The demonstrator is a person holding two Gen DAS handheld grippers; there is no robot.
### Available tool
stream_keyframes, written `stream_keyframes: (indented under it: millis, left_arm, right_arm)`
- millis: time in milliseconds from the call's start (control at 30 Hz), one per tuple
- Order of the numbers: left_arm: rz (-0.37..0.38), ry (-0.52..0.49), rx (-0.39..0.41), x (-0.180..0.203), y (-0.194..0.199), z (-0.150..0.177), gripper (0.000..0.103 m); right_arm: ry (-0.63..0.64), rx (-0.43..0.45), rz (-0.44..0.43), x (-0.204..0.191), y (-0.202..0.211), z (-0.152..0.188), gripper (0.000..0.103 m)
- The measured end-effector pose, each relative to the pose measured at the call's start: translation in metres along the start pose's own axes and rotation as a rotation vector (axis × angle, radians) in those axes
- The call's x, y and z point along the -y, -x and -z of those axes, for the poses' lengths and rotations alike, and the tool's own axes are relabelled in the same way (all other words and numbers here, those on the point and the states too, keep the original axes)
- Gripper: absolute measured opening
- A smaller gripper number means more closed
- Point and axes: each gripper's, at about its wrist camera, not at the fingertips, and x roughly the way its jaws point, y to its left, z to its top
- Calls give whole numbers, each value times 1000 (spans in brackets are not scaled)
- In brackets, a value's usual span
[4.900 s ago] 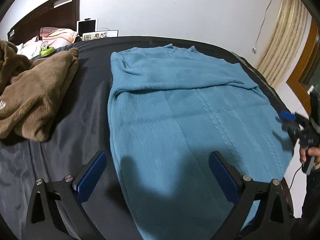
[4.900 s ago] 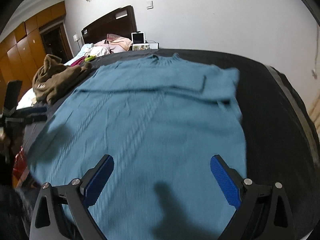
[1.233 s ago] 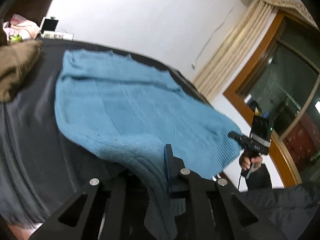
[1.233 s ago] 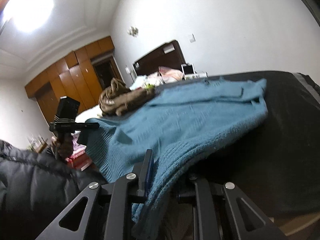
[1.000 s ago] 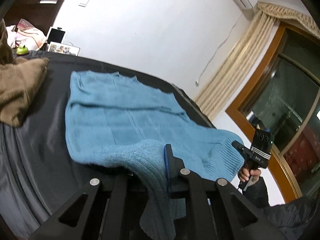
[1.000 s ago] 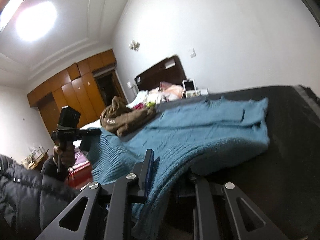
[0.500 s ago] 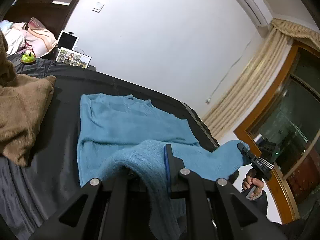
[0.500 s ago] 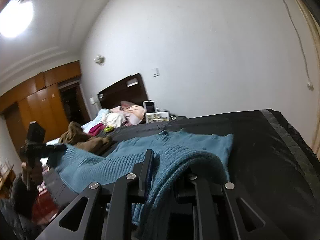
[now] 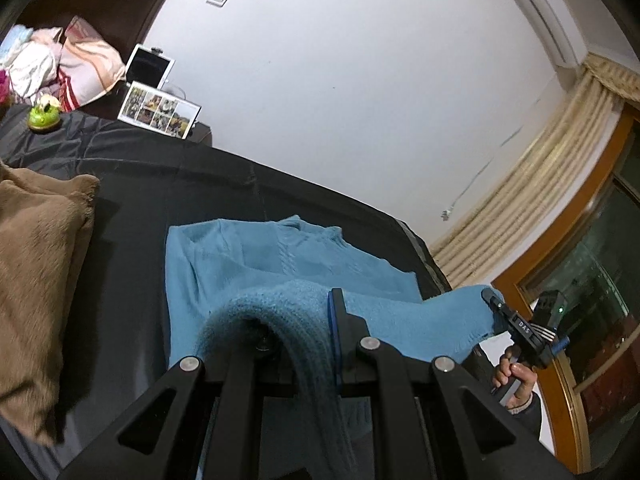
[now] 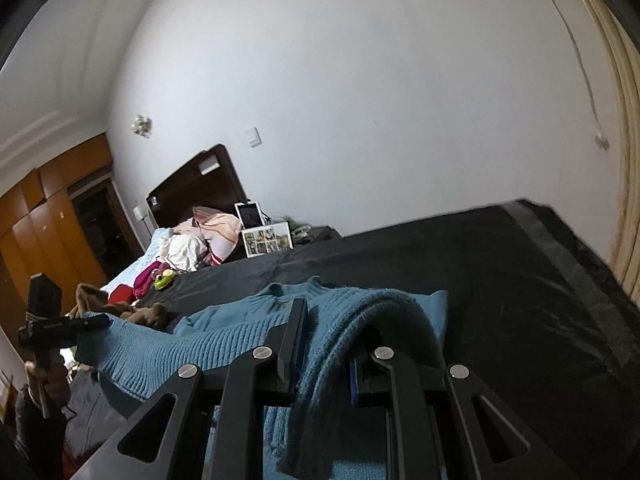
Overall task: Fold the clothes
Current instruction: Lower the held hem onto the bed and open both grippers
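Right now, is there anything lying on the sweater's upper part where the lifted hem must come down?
Nothing visible does. Both grippers, left and right, are shut on the hem of the blue sweater; its collar part lies bare on the dark cover. The brown garment lies apart, beside it.

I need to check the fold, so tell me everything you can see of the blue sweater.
The blue sweater is a soft knit with a ribbed hem and a faint cable pattern down the front. Its collar end lies flat on the dark table. The hem is lifted and doubled back toward the collar, pinched at one corner by the left tongs and at the other by the right tongs, sagging between them.
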Motion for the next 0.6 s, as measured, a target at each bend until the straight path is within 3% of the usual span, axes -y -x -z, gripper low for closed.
stream_keyframes:
  millis: [367, 600]
  left_arm:
    - [-53, 154, -127, -64, -73, -1, 13]
    - [-58, 195, -153, -81, -90, 1, 13]
  right_arm:
    - [-60, -184, 95, 27, -89, 17, 18]
    - [-118, -228, 99, 45, -117, 27, 19]
